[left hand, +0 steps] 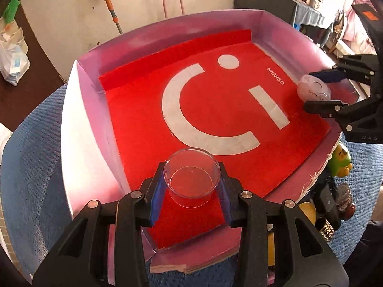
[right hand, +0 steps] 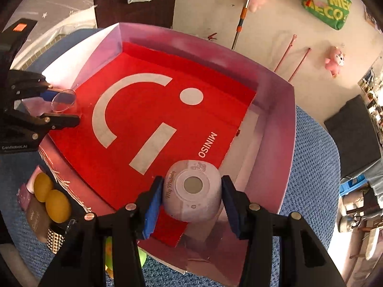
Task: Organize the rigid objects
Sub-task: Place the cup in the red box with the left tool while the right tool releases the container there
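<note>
Early yet: clear plastic cup (left hand: 191, 177) clamped in left gripper (left hand: 191, 186), lilac My Melody case (right hand: 191, 191) in right gripper (right hand: 190, 198), both inside box (left hand: 79, 119). Yellow balls (right hand: 51, 195) and other items outside, unsorted.

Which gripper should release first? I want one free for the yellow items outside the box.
Right, probably. Its pink round case looks to rest on the box floor, and the yellow items lie nearer the right gripper.
</note>
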{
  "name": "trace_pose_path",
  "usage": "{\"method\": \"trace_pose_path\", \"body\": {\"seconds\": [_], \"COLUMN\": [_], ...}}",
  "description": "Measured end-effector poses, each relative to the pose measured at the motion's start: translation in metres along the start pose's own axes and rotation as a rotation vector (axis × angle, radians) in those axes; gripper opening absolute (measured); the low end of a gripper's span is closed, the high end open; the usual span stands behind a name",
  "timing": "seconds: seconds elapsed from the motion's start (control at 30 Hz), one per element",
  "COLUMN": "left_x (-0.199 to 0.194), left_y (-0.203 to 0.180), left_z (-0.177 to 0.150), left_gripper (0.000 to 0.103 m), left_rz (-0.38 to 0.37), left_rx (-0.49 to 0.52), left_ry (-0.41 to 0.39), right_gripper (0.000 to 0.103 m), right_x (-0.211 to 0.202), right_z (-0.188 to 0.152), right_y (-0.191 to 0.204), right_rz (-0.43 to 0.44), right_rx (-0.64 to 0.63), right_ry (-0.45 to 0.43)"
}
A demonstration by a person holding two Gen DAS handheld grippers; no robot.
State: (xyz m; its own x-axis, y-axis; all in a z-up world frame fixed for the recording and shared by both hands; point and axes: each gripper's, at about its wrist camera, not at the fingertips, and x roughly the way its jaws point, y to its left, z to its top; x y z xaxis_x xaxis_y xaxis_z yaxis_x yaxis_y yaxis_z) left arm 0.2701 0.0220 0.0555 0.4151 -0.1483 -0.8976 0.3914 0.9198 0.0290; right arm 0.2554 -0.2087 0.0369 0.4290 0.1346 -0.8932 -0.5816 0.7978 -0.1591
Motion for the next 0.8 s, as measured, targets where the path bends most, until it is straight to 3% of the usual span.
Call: {"method": "trace_pose_path", "body": {"seconds": [0.3, 0.8], "left_x": [0.005, 0.005], "left_y": [-0.002, -0.001], "left_z": [0.001, 0.001], "left_gripper": [0.038, 0.040], "left_rz": [0.010, 0.002], "left_rx": [0.014, 0.013], "left_ry": [0.011, -0.003], "right_gripper": [0.051, 0.052], "right_x": [0.009, 0.009], "right_z": [-0.001, -0.001], "right_y": [0.013, 0.012], "right_rz": [-0.039, -0.039], "right_rx": [-0.084, -0.094], "right_ry": [0.033, 0.039]}}
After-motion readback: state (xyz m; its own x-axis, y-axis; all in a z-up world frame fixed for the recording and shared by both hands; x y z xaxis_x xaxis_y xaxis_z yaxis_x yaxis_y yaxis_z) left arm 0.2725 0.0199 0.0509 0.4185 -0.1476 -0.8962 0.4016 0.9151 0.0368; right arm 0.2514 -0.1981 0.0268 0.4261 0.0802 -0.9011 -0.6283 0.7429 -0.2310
